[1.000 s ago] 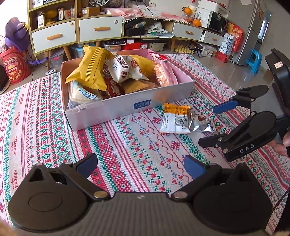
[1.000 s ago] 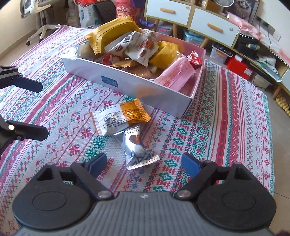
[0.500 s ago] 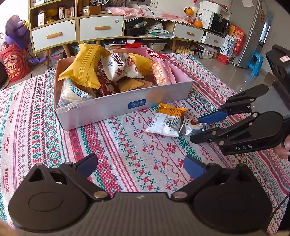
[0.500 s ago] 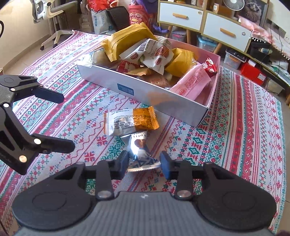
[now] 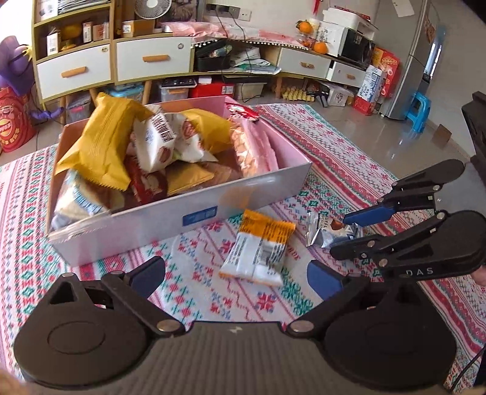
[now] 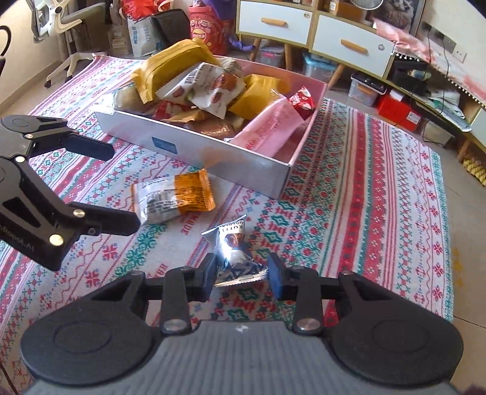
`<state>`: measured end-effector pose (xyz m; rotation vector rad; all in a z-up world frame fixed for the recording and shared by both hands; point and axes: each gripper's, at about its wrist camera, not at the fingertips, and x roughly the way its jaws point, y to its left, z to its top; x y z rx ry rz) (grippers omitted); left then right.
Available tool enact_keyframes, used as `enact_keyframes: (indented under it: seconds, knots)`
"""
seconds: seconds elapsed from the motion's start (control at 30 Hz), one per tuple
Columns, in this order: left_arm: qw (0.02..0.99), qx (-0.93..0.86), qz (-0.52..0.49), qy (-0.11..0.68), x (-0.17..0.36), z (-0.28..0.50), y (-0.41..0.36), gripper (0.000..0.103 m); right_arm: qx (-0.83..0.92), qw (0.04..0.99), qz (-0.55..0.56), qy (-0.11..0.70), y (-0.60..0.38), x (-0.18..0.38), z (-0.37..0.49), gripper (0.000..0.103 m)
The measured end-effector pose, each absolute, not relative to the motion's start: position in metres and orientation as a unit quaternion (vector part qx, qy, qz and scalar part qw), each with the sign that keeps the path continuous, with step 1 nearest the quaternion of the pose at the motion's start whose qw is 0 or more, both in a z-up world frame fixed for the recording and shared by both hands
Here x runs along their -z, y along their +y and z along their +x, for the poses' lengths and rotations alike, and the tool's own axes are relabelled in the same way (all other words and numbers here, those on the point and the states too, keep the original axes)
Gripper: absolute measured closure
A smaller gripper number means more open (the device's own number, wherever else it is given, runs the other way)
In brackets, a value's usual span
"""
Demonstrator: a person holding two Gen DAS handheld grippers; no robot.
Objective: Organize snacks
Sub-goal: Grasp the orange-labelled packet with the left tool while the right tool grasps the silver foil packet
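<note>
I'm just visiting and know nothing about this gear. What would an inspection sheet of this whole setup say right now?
Surface: patterned cloth, snacks lying on it.
Job's things: box piled with snack packs; orange-and-white packet and silver truffle packet outside, in front of it.
Clutter: nothing seen on the cloth beyond the snacks.
Grippers: right gripper closed around the silver truffle packet's near end; left gripper open, holding nothing.
Cables: wires hanging by the cabinet.
Surroundings: drawer cabinet, fridge, blue stool, office chair.

Bare tablecloth (image 6: 364,188) right of the heaped snack box (image 6: 212,158) lies open.
</note>
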<state>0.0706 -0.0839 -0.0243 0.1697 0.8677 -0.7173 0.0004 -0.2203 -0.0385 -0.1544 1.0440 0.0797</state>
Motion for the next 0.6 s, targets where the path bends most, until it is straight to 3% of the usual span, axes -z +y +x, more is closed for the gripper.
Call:
enact_keyframes:
  seconds: [0.6]
  knots:
    - [0.824,0.371,0.153,0.4,0.037,0.078,-0.12,0.032,-0.024,0.857,-0.068,0.509,-0.232,0.038,0.001,0.07]
